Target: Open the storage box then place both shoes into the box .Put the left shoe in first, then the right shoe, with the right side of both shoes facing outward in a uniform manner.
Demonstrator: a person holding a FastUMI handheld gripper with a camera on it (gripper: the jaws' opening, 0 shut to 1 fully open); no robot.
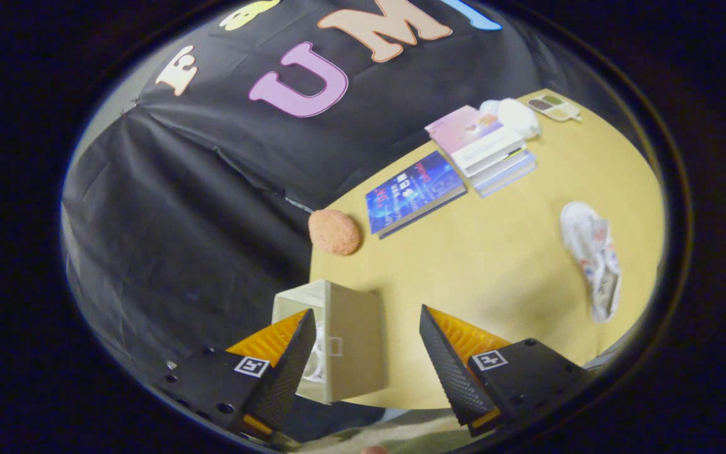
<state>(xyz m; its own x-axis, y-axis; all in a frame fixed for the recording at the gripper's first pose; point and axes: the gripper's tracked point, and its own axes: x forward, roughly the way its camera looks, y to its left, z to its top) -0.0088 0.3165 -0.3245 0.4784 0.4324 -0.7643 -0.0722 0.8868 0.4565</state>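
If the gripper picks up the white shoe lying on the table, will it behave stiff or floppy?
The white shoe lies flat and looks like thin fabric, so it probably sags when lifted. It seems light. The gripper is open and far from it, above the box.

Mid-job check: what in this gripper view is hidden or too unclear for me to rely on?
- Storage box interior: a white shape shows in its open side, partly behind one finger; whether it is a shoe cannot be told.
- Shoe on the yellow table: fisheye-distorted, left or right unclear.
- Small palette-like item beyond the books: too small to identify.
- Gripper: jaws open, holding nothing.
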